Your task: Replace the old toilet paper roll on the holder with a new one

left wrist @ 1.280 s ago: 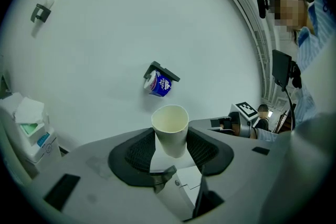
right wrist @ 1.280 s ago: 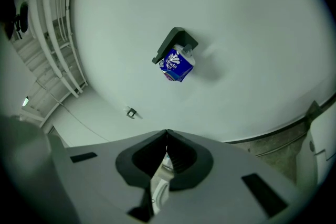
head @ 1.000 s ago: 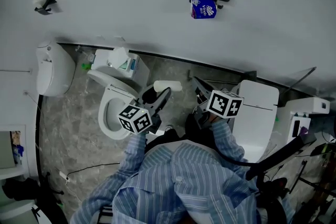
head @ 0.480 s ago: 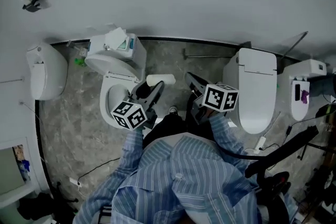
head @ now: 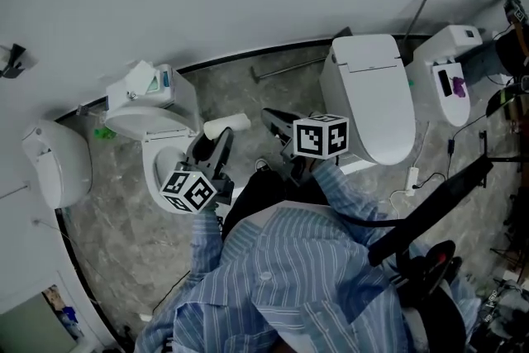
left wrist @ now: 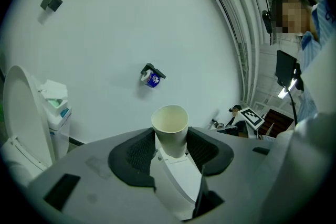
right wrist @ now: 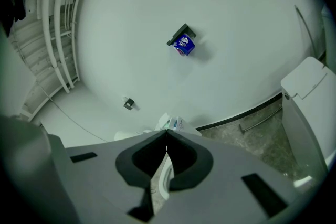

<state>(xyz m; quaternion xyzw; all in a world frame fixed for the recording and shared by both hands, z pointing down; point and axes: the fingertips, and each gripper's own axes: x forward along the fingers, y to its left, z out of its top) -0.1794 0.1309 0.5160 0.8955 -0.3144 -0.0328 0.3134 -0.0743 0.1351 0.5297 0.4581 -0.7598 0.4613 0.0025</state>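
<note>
while the left gripper (left wrist: 170,150) has its jaws set fairly wide and pressed on a pale cardboard tube (left wrist: 169,124), the right gripper (right wrist: 167,136) has its jaws fully together with nothing between them. the tube is a smooth hollow cylinder, bare of paper, and its open round end points away from the gripper toward the wall (left wrist: 131,18). black ribbed pads (left wrist: 137,152) press on its sides. on the plain white wall a flat black holder (left wrist: 155,70) carries a roll (left wrist: 152,80) in blue printed wrapping, well apart from both grippers. a dark strip (head: 248,56) runs along the wall's bottom edge, and the floor (head: 107,219) is grey veined stone. a white toilet (head: 149,128) with its lid raised stands near the left gripper, and a second toilet (head: 372,91) with its lid shut stands near the right.
</note>
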